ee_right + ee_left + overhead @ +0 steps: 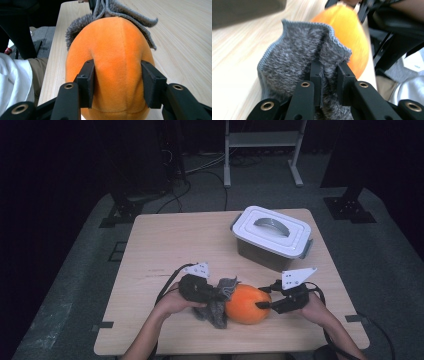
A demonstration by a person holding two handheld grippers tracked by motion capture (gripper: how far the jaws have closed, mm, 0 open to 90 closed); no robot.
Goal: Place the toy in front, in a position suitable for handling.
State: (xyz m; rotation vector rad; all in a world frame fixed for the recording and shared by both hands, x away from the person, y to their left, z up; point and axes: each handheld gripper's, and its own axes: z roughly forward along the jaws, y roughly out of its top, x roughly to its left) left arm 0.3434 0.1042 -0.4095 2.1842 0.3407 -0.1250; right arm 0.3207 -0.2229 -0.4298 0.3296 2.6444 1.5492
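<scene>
Nearest the camera in the high view, the person's two forearms come in from the table's near edge, each hand carrying a gripper. Starting at the left, the left gripper [216,295] lies low over the wooden table [165,240] with its jaws pressed nearly together, pinching a grey fuzzy cloth [218,305]; in the left gripper view the cloth [297,62] is bunched between the two black jaws, its stitched edge standing up in a wavy line, and the gripper [329,75] holds it tight against the side of an orange plush toy [352,37]. That toy [248,304] sits near the front edge of the table, about midway between the two hands, touching the cloth on its left side, with part of the cloth hanging down in front of it to the tabletop. To the right of the toy, the right gripper [264,305] comes in level, its jaws partly spread and clamped on the toy's right end; in the right gripper view the jaws press into the soft orange body [112,65] on both sides, denting the plush, with the gripper [116,82] centred on a seam and the grey cloth [120,10] draped over the far end. Farther back and to the right stands a lidded storage box [271,235] with a white lid and grey handle, well apart from the toy.
</scene>
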